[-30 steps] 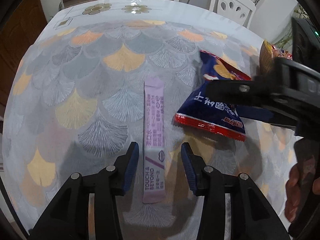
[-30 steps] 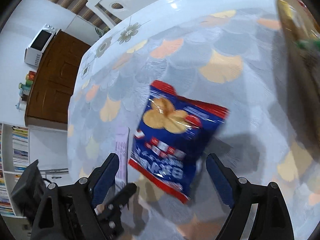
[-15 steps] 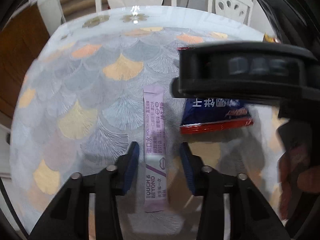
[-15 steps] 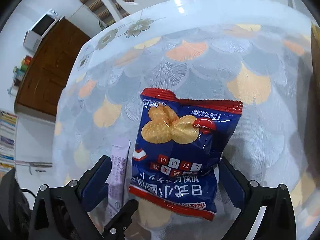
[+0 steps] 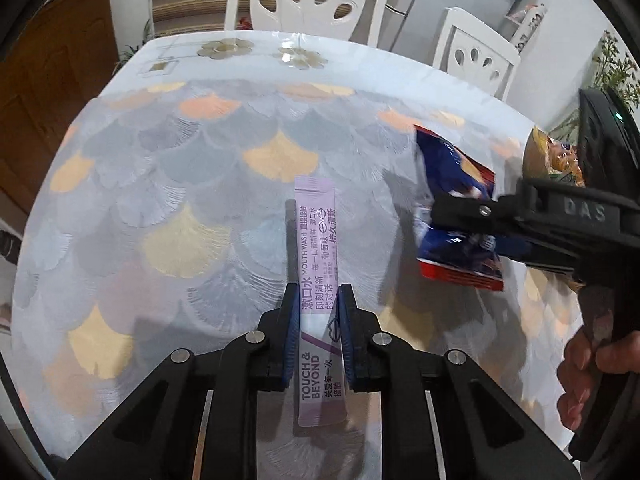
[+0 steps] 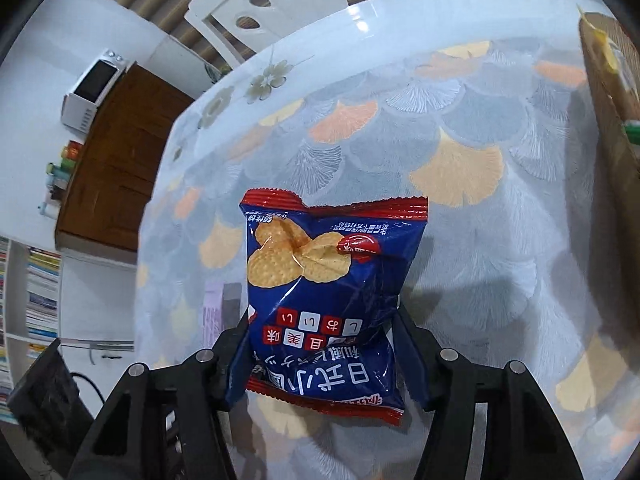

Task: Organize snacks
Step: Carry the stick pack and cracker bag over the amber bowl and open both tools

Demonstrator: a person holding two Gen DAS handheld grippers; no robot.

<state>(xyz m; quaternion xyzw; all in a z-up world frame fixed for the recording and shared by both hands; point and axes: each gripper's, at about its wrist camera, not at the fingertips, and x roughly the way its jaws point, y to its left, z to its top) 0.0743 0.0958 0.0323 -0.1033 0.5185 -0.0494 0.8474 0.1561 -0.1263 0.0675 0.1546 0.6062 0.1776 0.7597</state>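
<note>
Pinching the lilac mouthwash sachet (image 5: 316,264) across its narrow width near the lower third, left gripper (image 5: 318,304) closed on it with both blue pads flat to the long edges; sachet lying lengthwise along the 12–6 o'clock line, apparently off the tablecloth (image 5: 168,184), judging by the shadow strip along its left edge. Grip probably chosen low so most of the strip hangs forward, free for placing. Blue cracker bag (image 6: 320,300) clamped at its lower half by the right gripper (image 6: 322,344), sides creased inward, print upside down to the camera; seen at 3 o'clock from the left wrist camera. Brown box (image 6: 612,128) at 2 o'clock in the right view, likely the destination; contents mostly out of frame. Versus 1.0 s ago: left fingers stood apart either side of the flat sachet, now shut on it; right fingers wide around the bag, now squeezing it.
</note>
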